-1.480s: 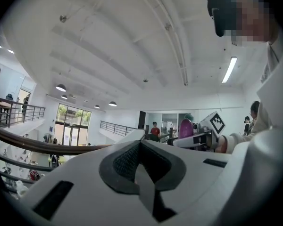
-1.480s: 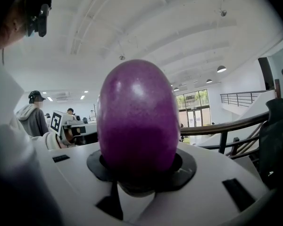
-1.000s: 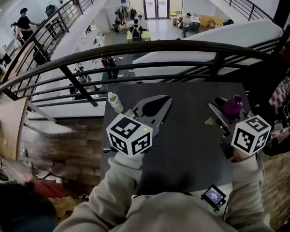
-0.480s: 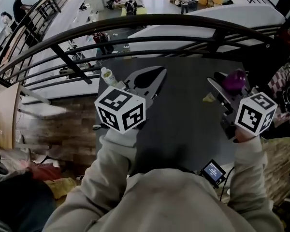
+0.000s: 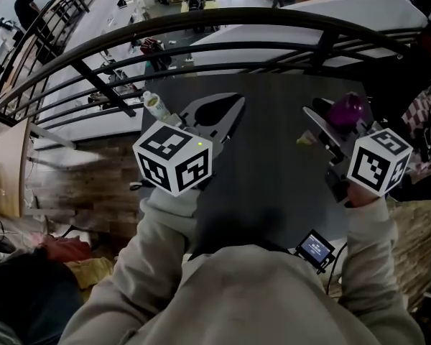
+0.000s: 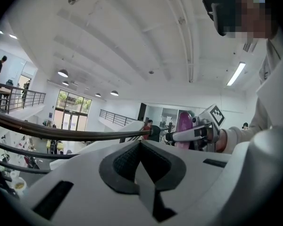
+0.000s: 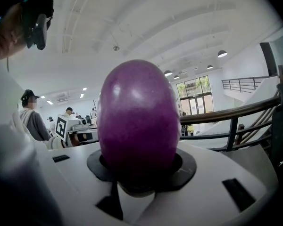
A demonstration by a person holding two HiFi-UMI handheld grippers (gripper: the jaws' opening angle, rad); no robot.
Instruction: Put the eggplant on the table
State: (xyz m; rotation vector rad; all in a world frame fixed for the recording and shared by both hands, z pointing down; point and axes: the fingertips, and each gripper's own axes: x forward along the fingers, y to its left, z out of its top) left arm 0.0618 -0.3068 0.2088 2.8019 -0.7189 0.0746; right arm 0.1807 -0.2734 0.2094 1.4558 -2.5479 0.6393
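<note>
eggplant (image 7: 137, 121) is pinched in the right claw (image 5: 336, 121) over the dark tabletop (image 5: 273, 185); the left claw (image 5: 233, 100) is seen pressed together at its tips, well apart.

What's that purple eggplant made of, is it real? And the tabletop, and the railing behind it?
Eggplant: glossy, evenly purple skin with soft highlights. It looks like plastic or rubber, though a real one can't be ruled out.
Tabletop: dark, matte, flat sheet, likely laminate or painted board.
Railing: dark rounded bars, probably painted metal.
</note>
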